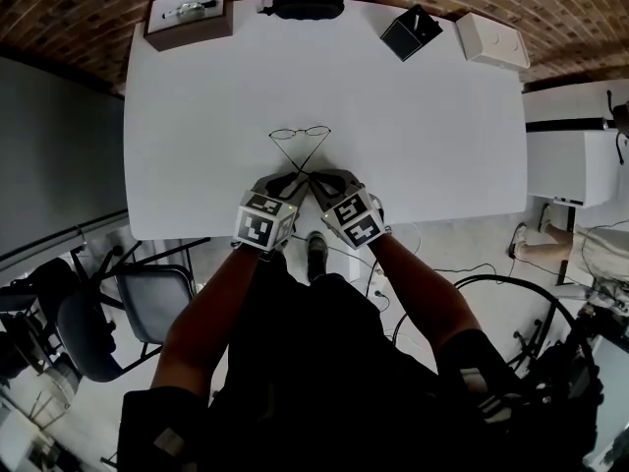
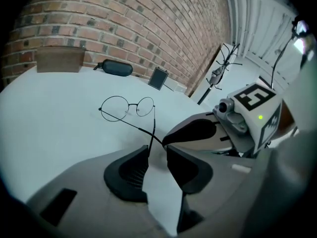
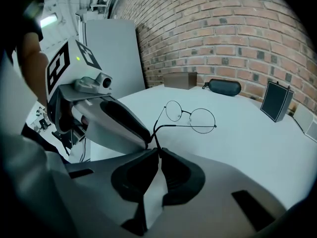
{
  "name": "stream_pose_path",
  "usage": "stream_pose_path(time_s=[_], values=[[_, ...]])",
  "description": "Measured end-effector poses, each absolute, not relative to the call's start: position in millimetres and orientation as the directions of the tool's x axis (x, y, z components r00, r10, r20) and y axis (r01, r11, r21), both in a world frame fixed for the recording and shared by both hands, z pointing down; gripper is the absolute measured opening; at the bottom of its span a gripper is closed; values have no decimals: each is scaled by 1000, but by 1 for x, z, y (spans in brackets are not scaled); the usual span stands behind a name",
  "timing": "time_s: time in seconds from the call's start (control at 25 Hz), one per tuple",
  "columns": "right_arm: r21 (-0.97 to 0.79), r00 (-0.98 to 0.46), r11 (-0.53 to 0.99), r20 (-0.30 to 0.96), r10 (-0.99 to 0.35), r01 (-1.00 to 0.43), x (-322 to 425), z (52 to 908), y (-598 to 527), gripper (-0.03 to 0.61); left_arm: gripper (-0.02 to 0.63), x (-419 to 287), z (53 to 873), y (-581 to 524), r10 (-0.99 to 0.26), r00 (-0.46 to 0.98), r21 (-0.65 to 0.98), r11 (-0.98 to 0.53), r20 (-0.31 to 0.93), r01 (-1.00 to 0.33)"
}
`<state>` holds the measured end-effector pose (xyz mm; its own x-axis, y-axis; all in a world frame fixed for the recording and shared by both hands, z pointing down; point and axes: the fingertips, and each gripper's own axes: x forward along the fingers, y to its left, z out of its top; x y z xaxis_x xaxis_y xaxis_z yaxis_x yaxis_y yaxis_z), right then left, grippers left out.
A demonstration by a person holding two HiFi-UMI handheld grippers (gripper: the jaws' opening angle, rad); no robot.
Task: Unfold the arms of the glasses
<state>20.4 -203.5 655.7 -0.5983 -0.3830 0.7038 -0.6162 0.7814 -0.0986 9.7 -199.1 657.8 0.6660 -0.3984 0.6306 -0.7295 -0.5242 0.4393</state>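
Head view, with the white table (image 1: 197, 116) as the reference throughout. Along the table's far edge, from left to right, stand a brown box (image 1: 189, 16) at the far-left corner, a black glasses case (image 1: 307, 5) at the middle, a small black box (image 1: 411, 32) right of the middle, and a white box (image 1: 493, 39) at the far-right corner. The glasses (image 1: 300, 134) sit midway across the table, nearer its near edge than its far one. Their lenses face the far edge, and the two thin arms run back toward the near edge and cross in an X. I cannot tell whether the frame rests on the table or hangs just clear of it. At the table's near edge my left gripper (image 1: 289, 178) and my right gripper (image 1: 317, 178) meet almost tip to tip at the arm ends.

Left gripper view: my left gripper (image 2: 157, 150) has its jaws apart, and bare table shows through the gap. The end of one arm of the glasses (image 2: 130, 105) reaches down to the inner edge of the left-hand pad (image 2: 126, 172), but nothing pinches it.

Right gripper view: my right gripper (image 3: 159, 151) has its jaws closed on the end of the other arm — the wire enters just where the pad tips meet. This arm comes from the left lens of the glasses (image 3: 189, 112).
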Motion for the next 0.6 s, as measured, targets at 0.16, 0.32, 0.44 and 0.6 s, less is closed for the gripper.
stream_pose_path(time_s=[0.16, 0.32, 0.44, 0.6], values=[[-108, -586, 768, 715, -382, -631, 25, 664, -203, 20, 162, 13, 654, -194, -364, 692, 449, -557, 624, -698], [-108, -586, 768, 715, -381, -632, 25, 665, -202, 20, 169, 10, 650, -195, -391, 706, 481, -531, 591, -697], [-101, -581, 771, 720, -379, -629, 25, 666, -200, 20, 169, -2, 646, -209, -451, 679, 487, -477, 579, -732], [-127, -581, 739, 709, -399, -662, 28, 661, -204, 21, 169, -15, 639, -235, -513, 635, 463, -434, 578, -773]])
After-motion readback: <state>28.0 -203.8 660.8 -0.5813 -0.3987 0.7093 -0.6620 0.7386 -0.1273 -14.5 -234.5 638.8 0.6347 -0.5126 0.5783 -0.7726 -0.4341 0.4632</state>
